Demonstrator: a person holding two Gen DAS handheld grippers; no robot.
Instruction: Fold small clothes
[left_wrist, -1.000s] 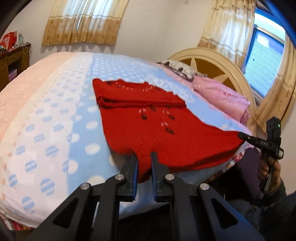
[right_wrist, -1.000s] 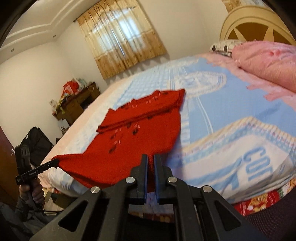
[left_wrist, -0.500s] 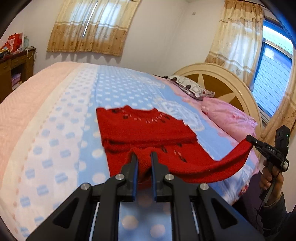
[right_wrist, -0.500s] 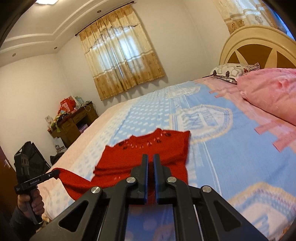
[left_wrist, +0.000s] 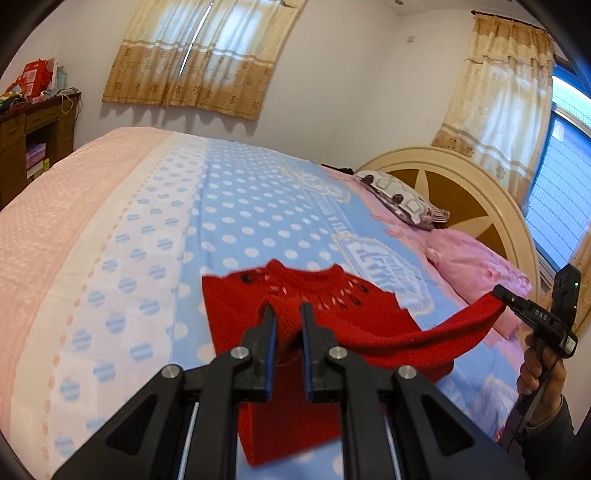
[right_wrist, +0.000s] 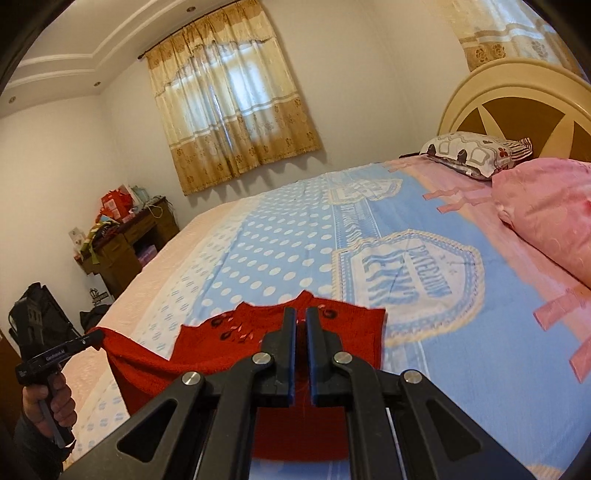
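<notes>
A red knitted sweater (left_wrist: 236, 310) with small dark and pink patterns lies on the blue dotted bedsheet (left_wrist: 251, 206). My left gripper (left_wrist: 287, 314) is shut on a bunched corner of its hem. My right gripper (right_wrist: 301, 318) is shut on the other hem corner. The hem hangs as a raised red band between the two, over the sweater's upper part. The right gripper also shows at the right in the left wrist view (left_wrist: 506, 295), and the left gripper at the left in the right wrist view (right_wrist: 94, 338). The sweater also shows in the right wrist view (right_wrist: 207, 345).
A pink pillow (right_wrist: 546, 218) and a patterned pillow (right_wrist: 472, 151) lie by the cream headboard (right_wrist: 517, 96). A wooden desk (right_wrist: 122, 243) with clutter stands beyond the bed's far side. Curtained windows fill the far wall.
Both grippers have lifted the sweater's hem and carried it forward over the garment toward the neckline. The lower half is folding over the upper half.
</notes>
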